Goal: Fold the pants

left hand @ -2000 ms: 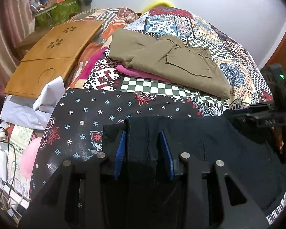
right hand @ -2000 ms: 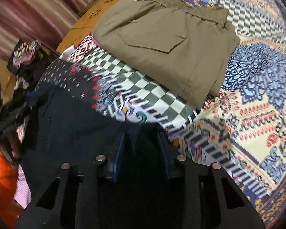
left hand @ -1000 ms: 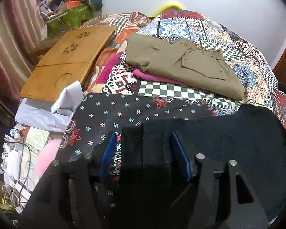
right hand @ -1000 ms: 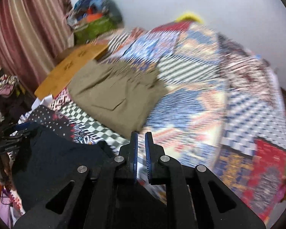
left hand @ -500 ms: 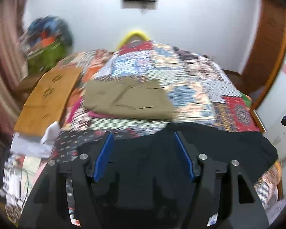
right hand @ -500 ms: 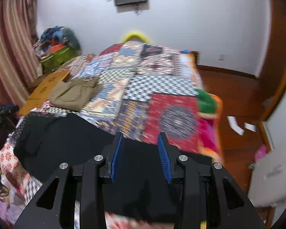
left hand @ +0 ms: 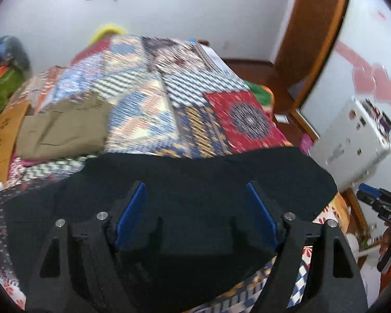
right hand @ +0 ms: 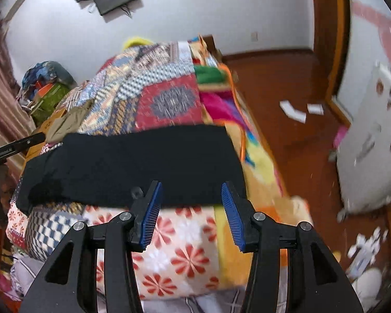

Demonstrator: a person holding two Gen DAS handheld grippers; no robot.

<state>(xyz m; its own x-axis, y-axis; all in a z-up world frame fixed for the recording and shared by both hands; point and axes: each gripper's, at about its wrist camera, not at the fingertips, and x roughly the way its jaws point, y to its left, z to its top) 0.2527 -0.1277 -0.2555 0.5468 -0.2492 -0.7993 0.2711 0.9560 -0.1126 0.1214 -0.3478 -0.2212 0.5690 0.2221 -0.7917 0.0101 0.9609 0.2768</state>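
Lying flat across the bed's (right hand: 185, 237) near edge, the pants (right hand: 133, 167) were left unheld, both the left gripper (left hand: 195, 214) and right gripper (right hand: 190, 216) spread wide and empty at 6 o'clock, presumably for regrasping.

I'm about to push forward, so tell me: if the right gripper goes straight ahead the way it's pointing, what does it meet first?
Probably the black pants near the bed's edge: the right gripper is open, the near hem between its fingers. Depth is unclear.

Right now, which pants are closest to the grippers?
The black pants, spread across the bed's near edge just ahead of both open grippers. The khaki pants lie farther back.
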